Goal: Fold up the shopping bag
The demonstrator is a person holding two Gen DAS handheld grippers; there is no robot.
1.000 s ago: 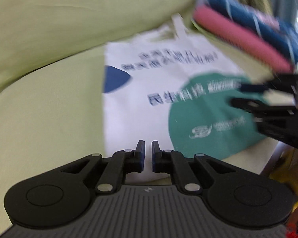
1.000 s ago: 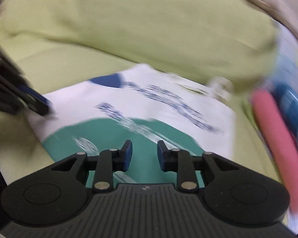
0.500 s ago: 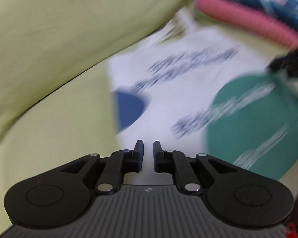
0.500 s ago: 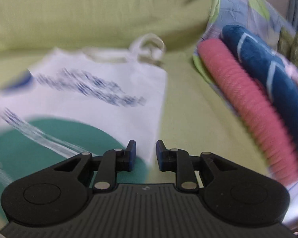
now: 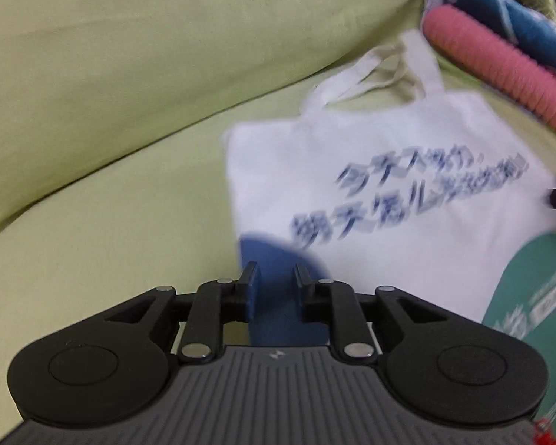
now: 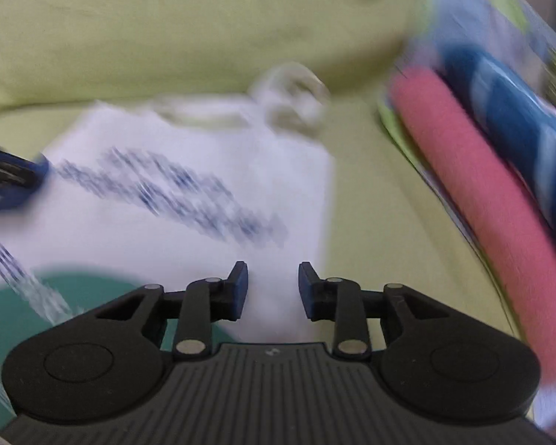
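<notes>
Two grippers are seen poised over opposite side edges of one white shopping bag (image 5: pixel 370 200), which is laid flat and unfolded on a yellow-green cushion (image 5: pixel 103 244). The bag's long axis is seen running from near to far: its handles (image 5: pixel 385 74) point to the far side, toward the back cushion (image 5: pixel 166 44), and its printed green patch (image 5: pixel 530 289) lies at the near end.

The left gripper (image 5: pixel 274 282) is held at the bag's left edge, where a blue printed patch (image 5: pixel 278 259) is seen between and beyond its jaws. Its jaws are opening, spread a little, and nothing is pinched. The right gripper (image 6: pixel 272 282) is held at the bag's right edge, with white cloth seen beyond its jaws, which are also opening and are pressed on nothing.

Each edge is thus served by the hand nearer to it. A pink roll (image 6: pixel 482 200) and a blue towel (image 6: pixel 507 111) are stacked on the right, near the bag's right edge but apart from it. Whether either gripper touches the cloth cannot be told, since both views are blurred.
</notes>
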